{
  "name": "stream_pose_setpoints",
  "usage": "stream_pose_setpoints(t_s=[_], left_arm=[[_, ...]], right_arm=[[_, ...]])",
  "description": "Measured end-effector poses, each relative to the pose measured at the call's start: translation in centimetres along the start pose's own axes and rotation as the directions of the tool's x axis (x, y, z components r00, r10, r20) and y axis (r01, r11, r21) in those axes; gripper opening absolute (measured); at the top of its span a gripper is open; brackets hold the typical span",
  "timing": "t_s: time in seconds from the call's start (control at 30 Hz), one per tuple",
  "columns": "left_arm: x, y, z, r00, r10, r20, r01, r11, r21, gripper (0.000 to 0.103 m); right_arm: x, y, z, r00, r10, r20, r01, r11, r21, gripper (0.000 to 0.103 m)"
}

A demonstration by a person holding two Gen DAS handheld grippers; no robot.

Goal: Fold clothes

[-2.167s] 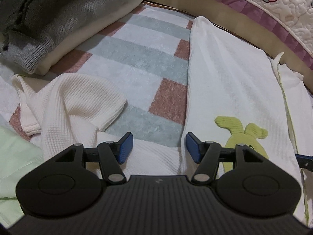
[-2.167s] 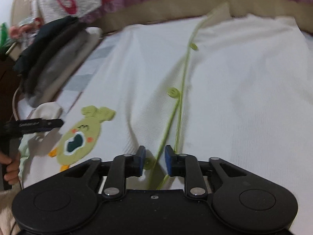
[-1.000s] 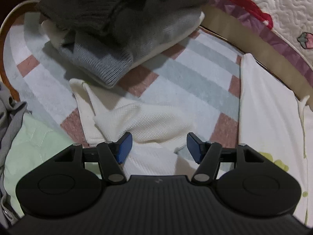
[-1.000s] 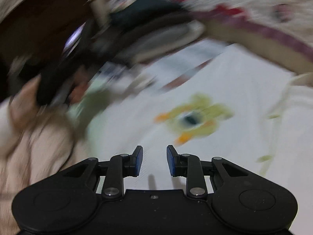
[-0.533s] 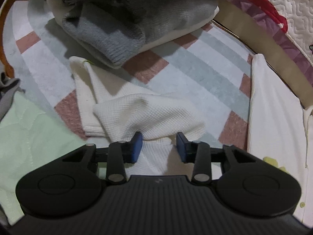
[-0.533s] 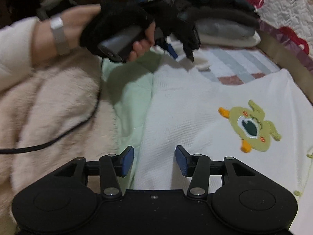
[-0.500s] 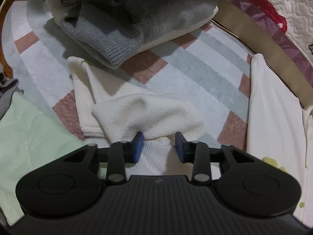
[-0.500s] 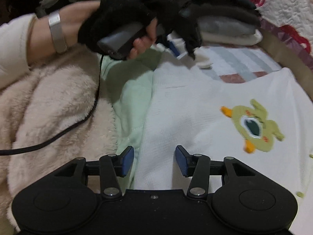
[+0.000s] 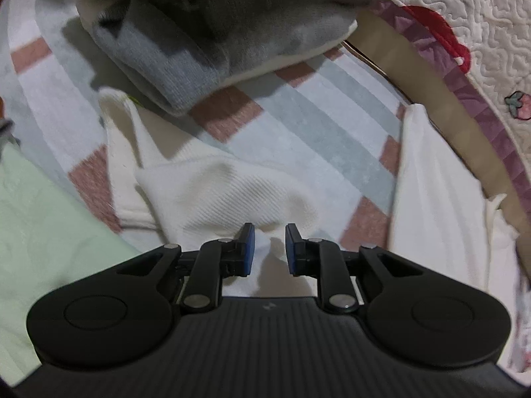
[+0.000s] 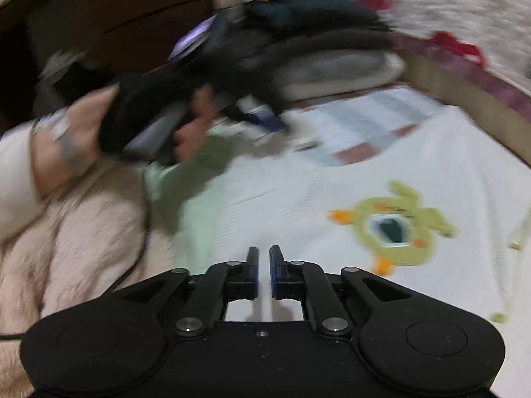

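Note:
A white waffle-knit baby top (image 10: 381, 172) with a green duck patch (image 10: 398, 229) lies spread on the striped mat. Its crumpled sleeve (image 9: 212, 192) lies in the left wrist view. My left gripper (image 9: 267, 248) has its jaws narrowed around a raised fold of that sleeve; a small gap still shows. My right gripper (image 10: 263, 270) is nearly shut over the top's lower left edge, with white cloth between the pads. The left gripper and the hand holding it (image 10: 159, 112) show blurred in the right wrist view.
A stack of folded grey and dark clothes (image 9: 212, 26) sits at the back of the mat. A pale green cloth (image 9: 43, 219) lies at the left. A quilted bumper (image 9: 464, 33) borders the right. A fluffy pink blanket (image 10: 66, 248) lies at the near left.
Both grippers have closed: the left jaws narrowed on the sleeve fold, the right jaws went from wide open to nearly shut on the top's edge. The left hand moved, blurring the right view.

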State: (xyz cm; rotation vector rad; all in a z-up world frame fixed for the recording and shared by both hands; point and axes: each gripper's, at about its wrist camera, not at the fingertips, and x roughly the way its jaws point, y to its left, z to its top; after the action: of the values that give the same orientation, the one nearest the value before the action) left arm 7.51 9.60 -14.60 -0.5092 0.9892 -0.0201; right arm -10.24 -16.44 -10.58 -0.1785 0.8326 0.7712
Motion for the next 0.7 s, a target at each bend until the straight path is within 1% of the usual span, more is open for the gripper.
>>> stream_pose_setpoints(t_s=[0.03, 0.07, 0.1, 0.13, 0.17, 0.2, 0.23, 0.27, 0.3, 0.37, 0.43, 0.47, 0.5, 0.53, 0.6, 0.63, 0.67, 0.7], left_arm=[[0.0, 0.1, -0.2, 0.999, -0.050, -0.016, 0.050, 0.998, -0.025, 0.013], [0.1, 0.1, -0.4, 0.994, -0.101, -0.030, 0.099, 0.994, -0.050, 0.011], [0.1, 0.1, -0.6, 0.990, -0.137, -0.040, 0.135, 0.989, -0.067, 0.011], [0.0, -0.1, -0.8, 0.989, -0.140, -0.044, 0.137, 0.989, -0.058, 0.011], [0.0, -0.4, -1.0, 0.992, -0.122, -0.043, 0.121, 0.992, -0.036, 0.011], [0.0, -0.7, -1.0, 0.995, -0.093, -0.038, 0.092, 0.996, -0.012, 0.011], [0.0, -0.9, -1.0, 0.997, -0.068, -0.033, 0.068, 0.998, 0.005, 0.011], [0.1, -1.0, -1.0, 0.998, -0.053, -0.028, 0.053, 0.999, 0.011, 0.011], [0.2, -1.0, -0.9, 0.999, -0.042, -0.025, 0.043, 0.999, 0.013, 0.011], [0.3, -0.7, -0.8, 0.999, -0.043, -0.032, 0.043, 0.999, 0.004, 0.011], [0.4, -0.5, -0.7, 0.998, -0.043, -0.040, 0.043, 0.999, -0.001, 0.011], [0.4, -0.3, -0.7, 0.998, -0.042, -0.041, 0.042, 0.999, -0.004, 0.011], [0.3, -0.1, -0.6, 0.998, -0.045, -0.041, 0.045, 0.999, -0.007, 0.011], [0.1, 0.1, -0.5, 0.998, -0.049, -0.039, 0.049, 0.999, -0.011, 0.011], [-0.2, 0.3, -0.3, 0.998, -0.058, -0.031, 0.058, 0.998, -0.015, 0.011], [-0.3, 0.2, -0.3, 0.998, -0.057, -0.027, 0.057, 0.998, -0.013, 0.011], [-0.2, 0.1, -0.2, 0.998, -0.056, -0.025, 0.056, 0.998, -0.009, 0.011], [-0.2, -0.1, -0.3, 0.998, -0.059, -0.028, 0.059, 0.998, -0.006, 0.011]], right_arm=[[0.6, 0.6, -0.2, 1.000, 0.012, -0.011, -0.012, 1.000, -0.013, 0.010], [1.3, 0.9, -0.1, 1.000, 0.006, -0.025, -0.006, 1.000, -0.018, 0.010], [1.8, 1.3, 0.0, 0.999, -0.015, -0.041, 0.014, 0.999, -0.030, 0.010], [2.2, 1.6, 0.0, 0.998, -0.051, -0.048, 0.049, 0.998, -0.050, 0.010], [2.5, 2.0, 0.2, 0.996, -0.082, -0.041, 0.079, 0.994, -0.071, 0.013], [2.6, 2.4, 0.5, 0.996, -0.087, -0.032, 0.084, 0.993, -0.088, 0.026], [2.7, 2.9, 0.8, 0.996, -0.091, -0.024, 0.088, 0.991, -0.104, 0.036], [2.8, 3.4, 1.2, 0.996, -0.089, -0.023, 0.085, 0.990, -0.116, 0.054], [3.2, 4.1, 1.7, 0.995, -0.093, -0.028, 0.088, 0.987, -0.131, 0.060], [4.7, 4.7, 2.7, 0.990, -0.129, -0.060, 0.118, 0.980, -0.158, 0.059], [6.2, 4.4, 3.2, 0.983, -0.155, -0.095, 0.140, 0.979, -0.147, 0.056], [6.5, 3.5, 3.3, 0.986, -0.140, -0.094, 0.133, 0.988, -0.083, 0.055], [6.4, 2.3, 3.4, 0.990, -0.108, -0.088, 0.108, 0.994, 0.004, 0.050], [6.3, 1.2, 3.2, 0.993, -0.086, -0.082, 0.092, 0.994, 0.066, 0.044], [6.1, -0.3, 3.2, 0.996, -0.054, -0.077, 0.064, 0.989, 0.131, 0.030], [5.9, -1.0, 3.1, 0.996, -0.049, -0.071, 0.060, 0.984, 0.168, 0.022], [5.7, -1.4, 2.9, 0.995, -0.066, -0.069, 0.078, 0.979, 0.186, 0.011], [5.4, -1.7, 2.7, 0.996, -0.061, -0.065, 0.072, 0.979, 0.189, 0.010]])
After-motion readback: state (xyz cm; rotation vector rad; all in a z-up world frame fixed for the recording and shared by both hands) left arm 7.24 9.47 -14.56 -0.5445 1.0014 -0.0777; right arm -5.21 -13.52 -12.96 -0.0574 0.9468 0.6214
